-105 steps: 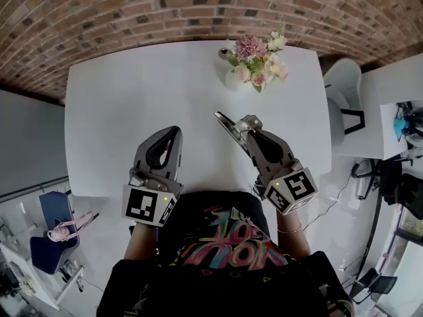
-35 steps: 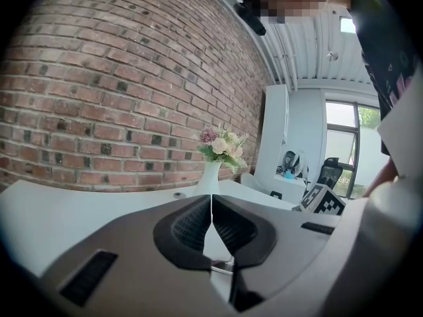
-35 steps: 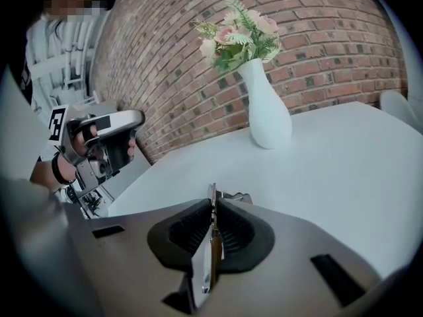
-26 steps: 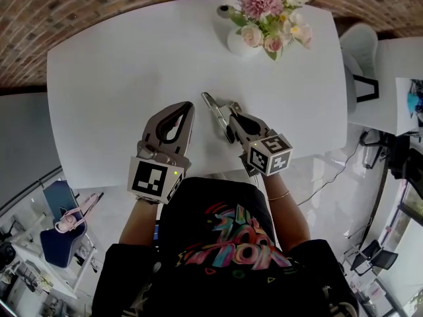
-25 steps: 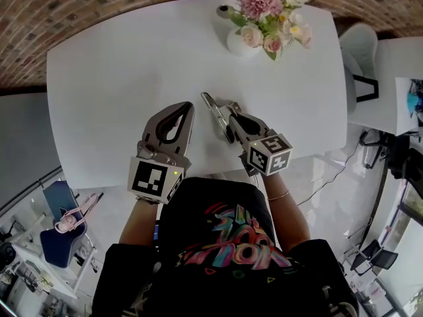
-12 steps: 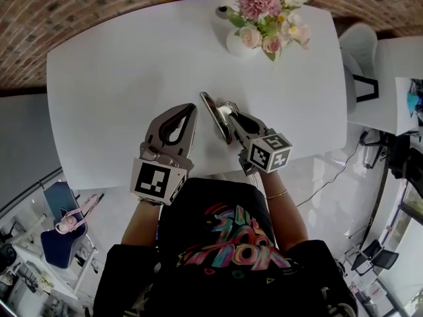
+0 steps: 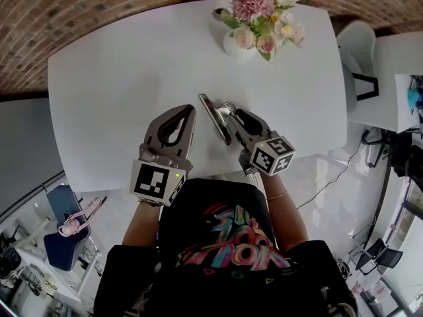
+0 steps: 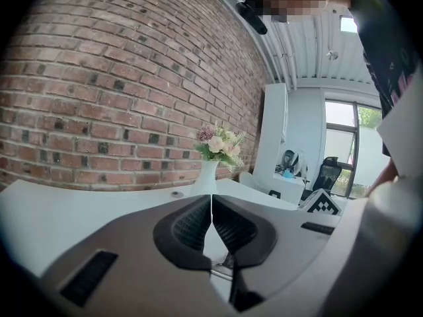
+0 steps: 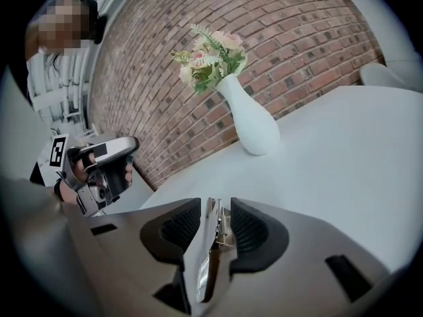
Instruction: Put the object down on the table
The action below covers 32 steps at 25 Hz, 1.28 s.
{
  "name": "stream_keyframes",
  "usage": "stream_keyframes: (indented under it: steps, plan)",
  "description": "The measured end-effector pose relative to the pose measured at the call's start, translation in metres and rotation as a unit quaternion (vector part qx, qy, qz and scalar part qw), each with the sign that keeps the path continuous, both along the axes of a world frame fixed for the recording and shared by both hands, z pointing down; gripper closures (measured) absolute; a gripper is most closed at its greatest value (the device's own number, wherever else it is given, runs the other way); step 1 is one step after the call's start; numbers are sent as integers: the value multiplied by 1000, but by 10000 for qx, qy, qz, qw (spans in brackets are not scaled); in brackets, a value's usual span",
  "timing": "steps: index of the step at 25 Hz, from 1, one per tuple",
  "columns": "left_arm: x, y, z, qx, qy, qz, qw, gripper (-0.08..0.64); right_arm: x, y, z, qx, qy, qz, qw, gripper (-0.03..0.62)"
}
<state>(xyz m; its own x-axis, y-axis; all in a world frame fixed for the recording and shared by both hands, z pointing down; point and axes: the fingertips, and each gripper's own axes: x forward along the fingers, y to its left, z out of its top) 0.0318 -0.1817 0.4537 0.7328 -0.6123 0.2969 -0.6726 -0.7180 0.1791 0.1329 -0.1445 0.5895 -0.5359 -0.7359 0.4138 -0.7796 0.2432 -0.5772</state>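
Just now opening the jaws of the right gripper (image 7: 227,110), slack around the metal tool (image 7: 213,117) propped on edge between them on the table (image 7: 112,78), left gripper (image 7: 186,111) clenched empty, and risking toppling it by snagging a pad while backing away.

The long shiny silver metal thing (image 9: 206,269) is smooth and gleams like a mirror, and it has a small wire spring (image 9: 222,230) on it. The big white table (image 7: 119,84) looks smooth and matt, with only a soft shine. The red-brown brick wall (image 8: 99,78) is rough and bumpy, with gritty grey lines between the bricks. The round white vase (image 9: 254,127) looks smooth and a bit glossy. The grey left gripper (image 8: 211,203) looks like matt plastic, and its 2 black pads (image 8: 192,226) are ribbed like rubber. The person's black shirt (image 7: 145,282) is soft cloth with a bright print
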Motion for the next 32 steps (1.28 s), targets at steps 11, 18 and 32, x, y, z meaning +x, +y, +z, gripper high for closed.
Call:
stream_keyframes:
  steps: [11,18,32]
  plan:
    - [5,2,-13,107,75,-21,9999,535,10,-2,-28,363,193,59,9991,434]
    - [2,6,-33,298,154,-152,9993,535,10,0,-68,845,537,-88,9949,426]
    - [-29,13,-94,907,364,-696,9928,535,-11,-5,-191,2198,944,-451,9699,443]
